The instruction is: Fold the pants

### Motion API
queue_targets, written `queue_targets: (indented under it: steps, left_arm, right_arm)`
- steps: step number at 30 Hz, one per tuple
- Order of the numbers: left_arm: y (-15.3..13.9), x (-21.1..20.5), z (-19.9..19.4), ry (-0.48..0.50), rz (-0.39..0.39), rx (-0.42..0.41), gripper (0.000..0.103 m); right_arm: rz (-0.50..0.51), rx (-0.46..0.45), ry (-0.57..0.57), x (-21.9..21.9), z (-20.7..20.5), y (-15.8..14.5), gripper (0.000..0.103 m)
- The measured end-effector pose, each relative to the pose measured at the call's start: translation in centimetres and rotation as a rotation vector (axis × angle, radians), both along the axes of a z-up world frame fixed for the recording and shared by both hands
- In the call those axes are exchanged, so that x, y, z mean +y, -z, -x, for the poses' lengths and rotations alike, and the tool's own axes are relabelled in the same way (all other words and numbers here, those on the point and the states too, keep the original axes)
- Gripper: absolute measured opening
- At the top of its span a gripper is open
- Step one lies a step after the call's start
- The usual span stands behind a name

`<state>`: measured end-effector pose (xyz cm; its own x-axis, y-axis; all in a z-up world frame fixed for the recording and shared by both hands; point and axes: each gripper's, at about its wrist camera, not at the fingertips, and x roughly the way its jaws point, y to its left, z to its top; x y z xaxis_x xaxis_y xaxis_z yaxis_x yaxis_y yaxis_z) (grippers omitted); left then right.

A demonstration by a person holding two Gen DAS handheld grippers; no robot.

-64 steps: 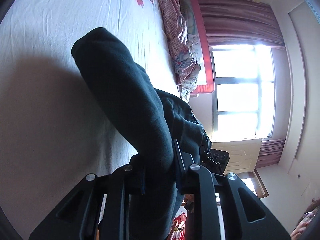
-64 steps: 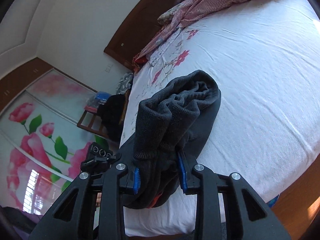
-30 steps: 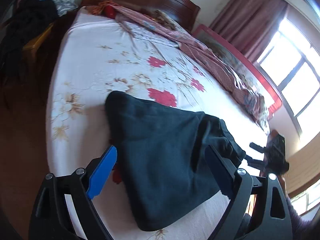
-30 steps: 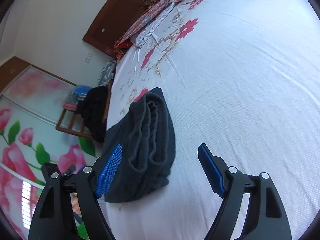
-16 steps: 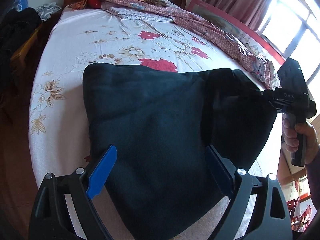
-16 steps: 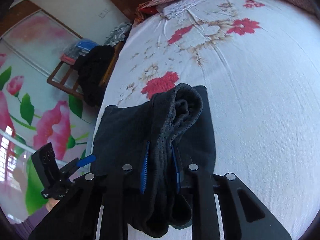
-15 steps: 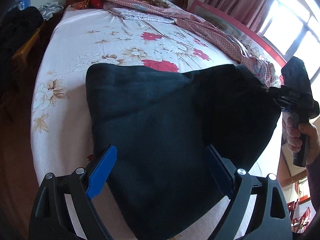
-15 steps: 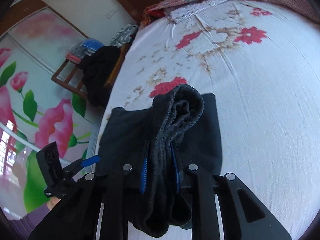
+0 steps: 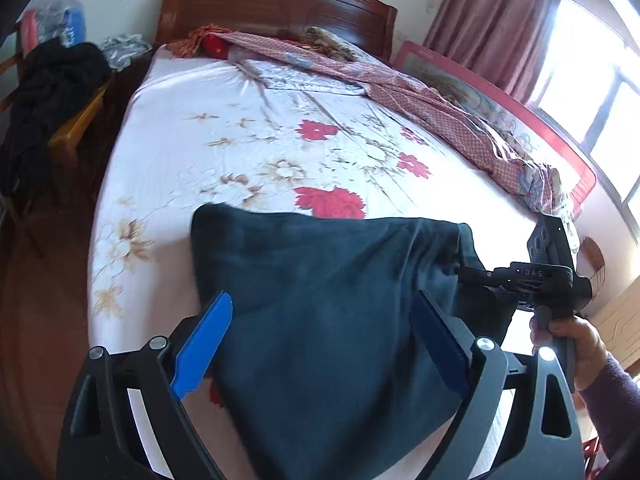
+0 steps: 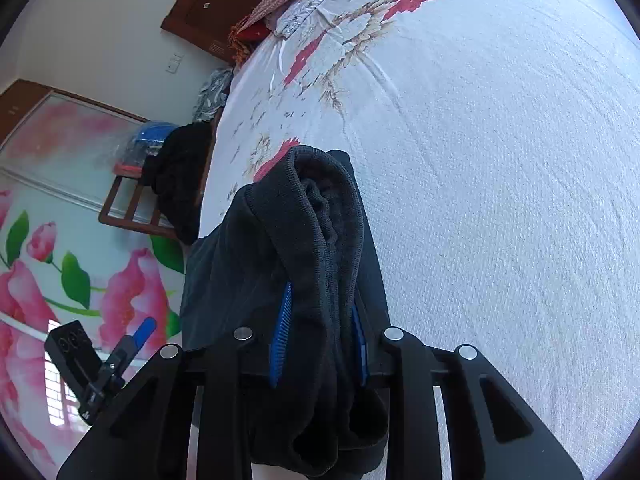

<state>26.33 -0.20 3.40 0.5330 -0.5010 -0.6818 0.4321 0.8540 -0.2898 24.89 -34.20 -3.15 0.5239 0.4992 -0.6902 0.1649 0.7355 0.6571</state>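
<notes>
The dark folded pants point(image 9: 320, 320) lie on the near part of the floral bed sheet point(image 9: 240, 140). My left gripper point(image 9: 324, 344) is open, its blue pads on either side of the pants' near edge, holding nothing. My right gripper point(image 10: 318, 344) is shut on the thick folded end of the pants point(image 10: 320, 232) and lifts that end off the sheet. In the left wrist view the right gripper point(image 9: 460, 270) pinches the pants' right side. In the right wrist view the left gripper point(image 10: 140, 332) shows at the lower left.
A pink patterned quilt point(image 9: 400, 88) lies along the far side of the bed by the wooden headboard point(image 9: 280, 4). A chair with dark clothes point(image 9: 44, 92) stands left of the bed. A window and curtains point(image 9: 500, 20) are on the right.
Both grippers were shut on the pants, then both opened. The right gripper has closed on the folded end again and lifted it. The left gripper stays open and has drawn back slightly.
</notes>
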Motion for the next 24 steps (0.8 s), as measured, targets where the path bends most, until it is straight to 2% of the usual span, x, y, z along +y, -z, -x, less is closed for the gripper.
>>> queue_targets:
  steps: [2, 5, 7, 9, 10, 13, 14, 16, 18, 20, 22, 24]
  left_arm:
    - [0.6, -1.9, -1.4, -0.004, -0.035, -0.028, 0.091]
    - [1.7, -3.0, -4.7, -0.015, -0.022, -0.002, 0.091]
    - [3.6, -2.2, -7.4, -0.091, -0.021, 0.093, 0.091]
    - [6.5, -0.1, -9.7, -0.165, 0.001, 0.194, 0.085]
    - [7.3, 0.5, -10.1, -0.162, 0.021, 0.203, 0.083]
    - [7.1, -0.9, -10.0, -0.16, -0.087, 0.16, 0.083]
    - [7.1, -0.9, -10.0, -0.168, -0.085, 0.164, 0.083]
    - [6.4, -0.6, -9.7, -0.182, -0.055, 0.182, 0.083]
    - [5.2, -0.3, -8.8, -0.189, -0.082, 0.192, 0.089]
    - [3.5, 0.6, -6.9, -0.177, -0.106, 0.146, 0.09]
    - [1.9, 2.0, -4.4, -0.171, -0.094, 0.105, 0.095]
    - [0.9, 3.3, -1.5, -0.157, -0.062, 0.104, 0.095]
  right_arm:
    - [0.02, 0.01, -0.011, -0.1, -0.1, 0.1, 0.025]
    - [0.003, 0.013, -0.007, -0.4, 0.1, 0.6, 0.025]
    - [-0.015, 0.008, -0.004, -0.6, 0.2, 1.0, 0.025]
    - [-0.026, 0.0, -0.007, -0.6, 0.4, 1.2, 0.026]
    - [-0.017, -0.002, -0.009, -0.5, 0.3, 1.2, 0.026]
    - [-0.028, 0.003, -0.003, -0.5, 0.3, 1.1, 0.027]
    - [-0.036, 0.008, 0.005, -0.5, 0.4, 0.9, 0.029]
    - [-0.02, -0.001, 0.032, -0.7, 1.3, -0.4, 0.041]
    - [0.025, -0.051, 0.062, -0.8, 3.1, -2.3, 0.041]
    - [0.042, -0.114, 0.06, -0.2, 5.2, -4.3, 0.041]
    - [0.058, -0.156, 0.008, 1.5, 6.7, -5.8, 0.041]
    - [0.053, -0.2, -0.057, 3.5, 7.5, -6.9, 0.041]
